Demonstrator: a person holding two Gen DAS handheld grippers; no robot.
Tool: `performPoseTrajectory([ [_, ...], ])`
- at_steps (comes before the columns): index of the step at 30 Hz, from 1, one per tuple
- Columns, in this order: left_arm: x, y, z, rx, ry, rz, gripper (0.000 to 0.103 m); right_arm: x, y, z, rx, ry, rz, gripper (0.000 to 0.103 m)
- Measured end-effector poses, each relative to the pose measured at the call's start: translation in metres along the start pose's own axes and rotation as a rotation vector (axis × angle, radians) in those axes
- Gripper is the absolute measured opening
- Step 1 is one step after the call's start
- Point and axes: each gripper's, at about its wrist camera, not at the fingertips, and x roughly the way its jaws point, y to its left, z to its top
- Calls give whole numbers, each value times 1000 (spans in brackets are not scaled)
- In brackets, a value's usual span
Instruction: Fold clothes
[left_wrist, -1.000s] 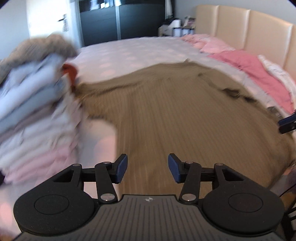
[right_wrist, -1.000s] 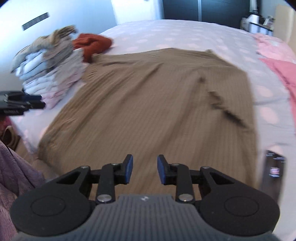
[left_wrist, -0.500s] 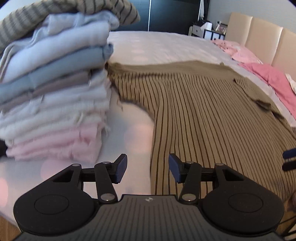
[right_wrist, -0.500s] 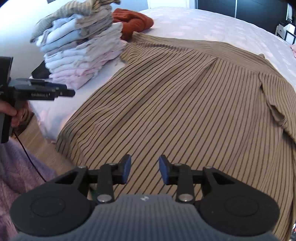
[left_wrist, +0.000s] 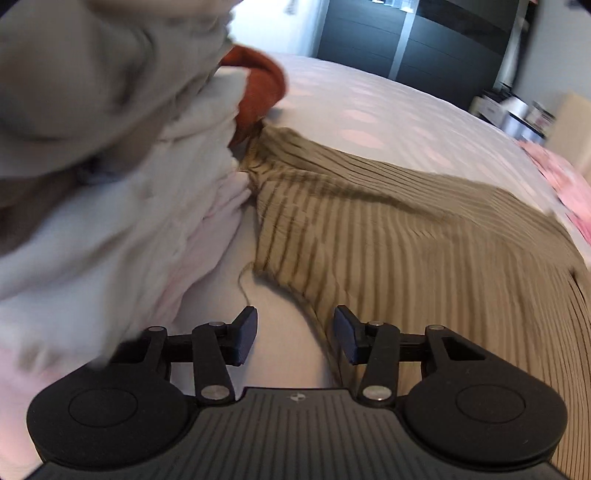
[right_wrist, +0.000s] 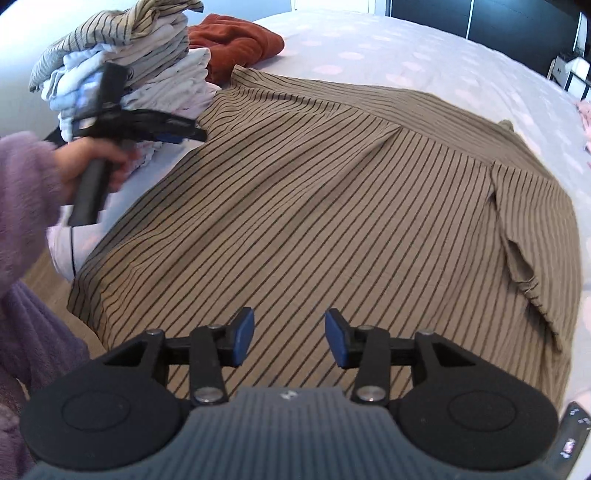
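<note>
Shirt, olive-brown, dark-striped, woven (right_wrist: 332, 206): spread flat on white bed (right_wrist: 424, 55), ready for folding. Left tongs (left_wrist: 293, 334) apart, just narrowed, empty, over sleeve edge (likely grasp point). Right tongs (right_wrist: 290, 338) apart, just widened, empty, above hem.

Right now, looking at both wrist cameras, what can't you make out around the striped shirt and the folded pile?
- Left wrist: folded pile smeared by motion blur; layers indistinguishable.
- Left wrist: rust-coloured garment mostly hidden behind the pile.
- Right wrist: striped shirt near hem covered by the right gripper.
- Right wrist: left gripper blurred, fingers unclear.
- Right wrist: dark device cut by the edge.
</note>
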Motion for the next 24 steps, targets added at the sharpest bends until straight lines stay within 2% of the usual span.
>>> performPoseTrajectory([
  [4, 23, -5, 7, -24, -50, 65, 43, 8, -7, -1, 12, 29, 37, 47],
  [6, 28, -9, 7, -23, -82, 72, 36, 9, -9, 0, 16, 34, 49, 48],
  [8, 28, -13, 5, -17, -113, 76, 13, 9, -11, 0, 23, 35, 60, 49],
  [9, 26, -17, 5, 0, -126, 82, 8, 10, -12, 0, 25, 37, 63, 49],
  [13, 11, -32, 7, 107, -191, 107, 3, 7, -12, -4, 33, 41, 77, 51],
  [16, -4, -51, 16, 223, -246, 113, 3, 7, -13, -9, 48, 49, 93, 53],
  [18, -13, -66, 21, 321, -275, 86, 3, 7, -14, -11, 57, 58, 92, 53],
  [21, -28, -97, 20, 527, -307, 22, 3, 6, -15, -12, 62, 59, 95, 53],
  [24, -39, -134, -4, 794, -296, -80, 2, 5, -14, -11, 62, 55, 97, 53],
])
